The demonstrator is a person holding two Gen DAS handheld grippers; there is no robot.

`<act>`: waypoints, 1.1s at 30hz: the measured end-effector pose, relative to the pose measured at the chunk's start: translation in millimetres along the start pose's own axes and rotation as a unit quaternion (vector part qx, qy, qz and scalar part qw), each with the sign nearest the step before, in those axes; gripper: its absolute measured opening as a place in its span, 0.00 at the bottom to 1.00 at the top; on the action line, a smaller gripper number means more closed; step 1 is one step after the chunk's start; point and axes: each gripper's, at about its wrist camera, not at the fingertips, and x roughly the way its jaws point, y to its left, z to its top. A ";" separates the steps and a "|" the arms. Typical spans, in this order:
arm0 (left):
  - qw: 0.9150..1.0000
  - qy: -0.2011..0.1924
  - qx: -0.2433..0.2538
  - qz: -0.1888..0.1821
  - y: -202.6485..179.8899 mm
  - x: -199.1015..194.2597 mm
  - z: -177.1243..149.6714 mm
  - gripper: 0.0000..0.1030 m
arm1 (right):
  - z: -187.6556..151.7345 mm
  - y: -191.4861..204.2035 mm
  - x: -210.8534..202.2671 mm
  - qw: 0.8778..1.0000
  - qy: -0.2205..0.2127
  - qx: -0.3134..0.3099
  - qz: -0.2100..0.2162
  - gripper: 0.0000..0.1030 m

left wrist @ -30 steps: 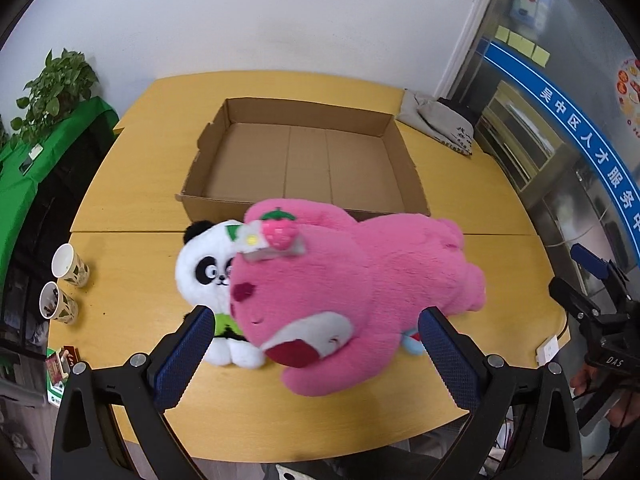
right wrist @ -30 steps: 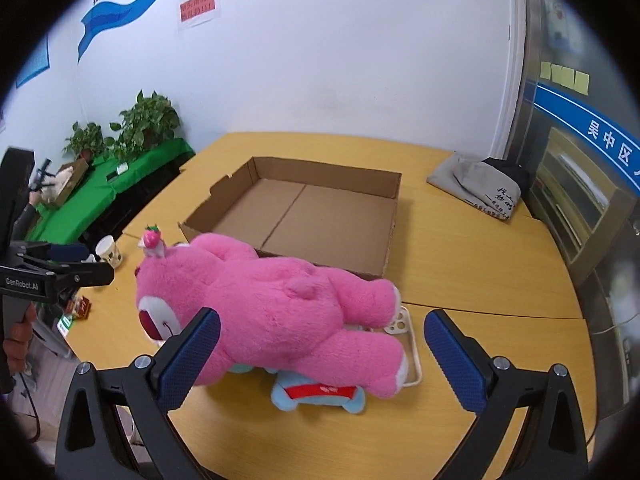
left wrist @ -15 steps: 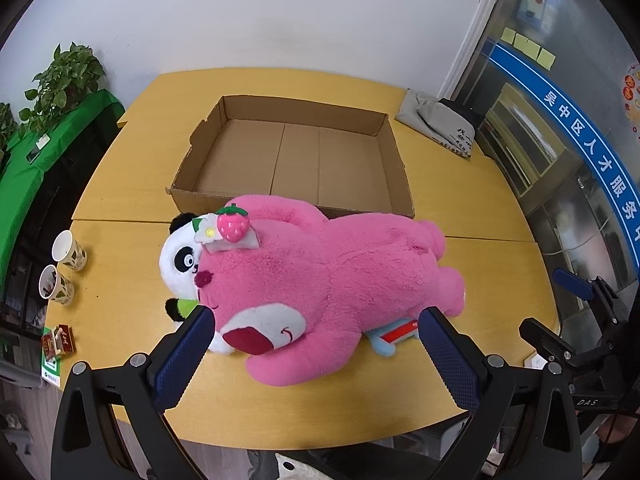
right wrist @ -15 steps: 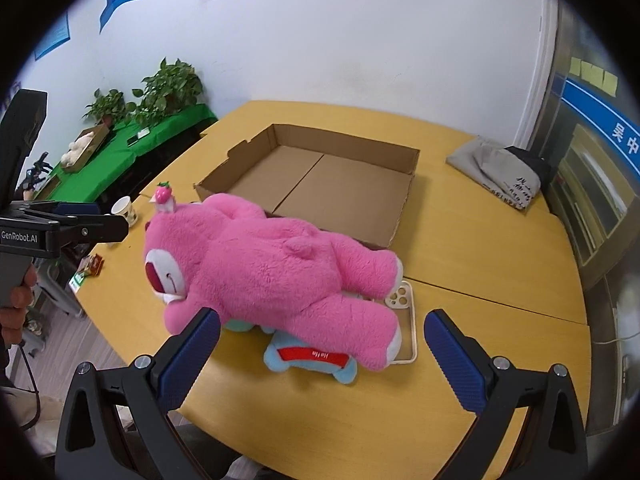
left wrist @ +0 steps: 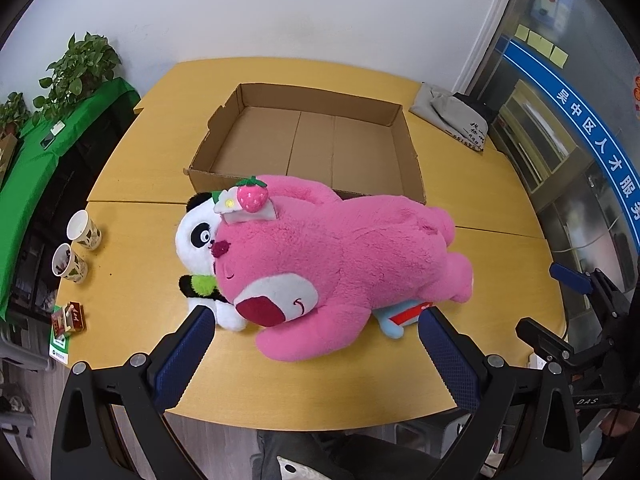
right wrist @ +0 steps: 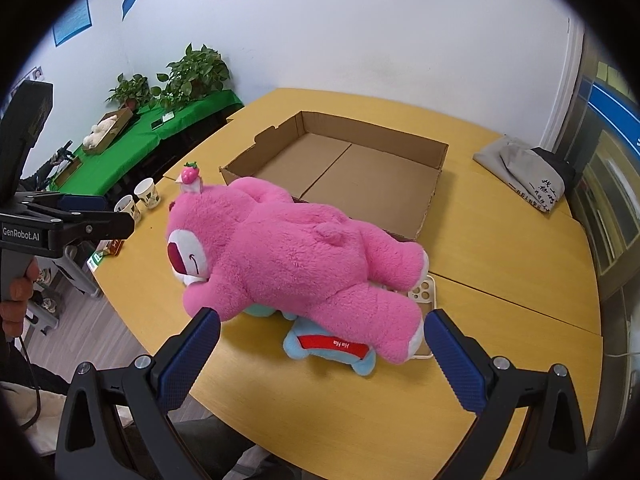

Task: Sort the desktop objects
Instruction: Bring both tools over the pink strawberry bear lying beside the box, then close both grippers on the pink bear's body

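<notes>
Pink and soft, the plush bear (left wrist: 344, 256) lay on its side on the wooden surface (left wrist: 132, 280), just in front of the empty cardboard box (left wrist: 316, 144), partly covering a panda toy (left wrist: 196, 240), a blue toy (right wrist: 332, 348) and a phone case (right wrist: 426, 292). Both the left tongs (left wrist: 312, 356) and right tongs (right wrist: 320, 356) hovered released, holding nothing. The bear looked light and squashy; its thick torso seemed the surest place to pinch.
</notes>
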 end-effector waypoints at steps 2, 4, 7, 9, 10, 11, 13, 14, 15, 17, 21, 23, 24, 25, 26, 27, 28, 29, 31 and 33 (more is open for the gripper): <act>1.000 -0.001 -0.001 -0.006 3.3 2.5 3.6 1.00 | 1.4 2.0 0.8 1.000 0.002 -0.004 -0.004 0.99; 1.000 0.002 -0.003 -0.013 7.2 7.5 7.9 1.00 | 2.8 3.2 2.2 1.000 0.006 -0.004 -0.010 0.99; 1.000 0.004 0.003 -0.026 12.5 14.9 15.2 1.00 | 7.0 5.0 6.9 1.000 0.011 0.003 -0.019 0.99; 0.999 0.005 0.011 -0.032 16.2 20.1 20.5 1.00 | 11.2 7.8 10.5 1.000 0.013 0.005 -0.027 0.99; 0.999 0.007 0.014 -0.036 19.9 24.4 25.0 1.00 | 14.3 9.7 12.2 0.999 0.014 0.007 -0.033 0.99; 0.999 0.009 0.014 -0.039 23.2 27.0 28.3 1.00 | 17.4 11.6 13.5 0.999 0.015 0.009 -0.038 0.99; 0.999 0.010 0.014 -0.051 32.6 33.6 36.4 1.00 | 23.4 16.2 16.6 0.999 0.017 0.007 -0.045 0.99; 0.998 0.013 0.014 -0.056 37.1 37.9 39.5 1.00 | 25.6 18.2 18.8 0.999 0.019 0.004 -0.048 0.99; 0.998 0.016 0.015 -0.059 41.4 42.5 42.0 1.00 | 26.9 19.7 21.3 0.998 0.022 0.002 -0.051 0.99; 0.997 0.024 0.017 -0.067 49.7 52.7 46.1 1.00 | 29.4 22.7 26.4 0.998 0.028 -0.002 -0.057 0.99; 0.996 0.043 0.020 -0.081 61.7 75.5 47.8 1.00 | 31.8 27.2 36.5 0.997 0.039 -0.015 -0.068 0.99; 0.995 0.054 0.017 -0.088 66.2 87.2 46.8 1.00 | 29.4 26.3 43.3 0.997 0.045 -0.027 -0.063 0.99; 0.994 0.058 0.016 -0.091 67.9 92.8 46.2 1.00 | 27.6 25.1 47.2 0.996 0.049 -0.035 -0.059 0.99; 0.994 0.062 0.014 -0.091 68.8 98.4 46.0 1.00 | 25.6 23.6 51.4 0.996 0.053 -0.044 -0.058 0.99; 0.994 0.066 0.013 -0.090 69.8 104.0 46.0 1.00 | 23.4 21.7 56.3 0.995 0.056 -0.058 -0.056 0.99; 0.994 0.069 0.010 -0.088 70.9 109.0 46.5 1.00 | 21.0 19.5 61.8 0.994 0.058 -0.077 -0.054 0.99; 0.994 0.071 0.007 -0.085 71.9 113.8 47.1 1.00 | 18.6 17.3 67.2 0.992 0.059 -0.097 -0.051 0.99; 0.994 0.072 0.004 -0.083 72.1 117.6 47.9 1.00 | 16.5 14.7 72.7 0.990 0.059 -0.119 -0.047 0.99; 0.994 0.073 0.001 -0.078 71.4 123.2 49.2 1.00 | 12.6 8.0 85.1 0.985 0.058 -0.158 -0.037 0.99; 0.995 0.074 -0.001 -0.073 70.0 127.6 50.2 1.00 | 9.8 0.7 99.7 0.980 0.059 -0.187 -0.020 0.99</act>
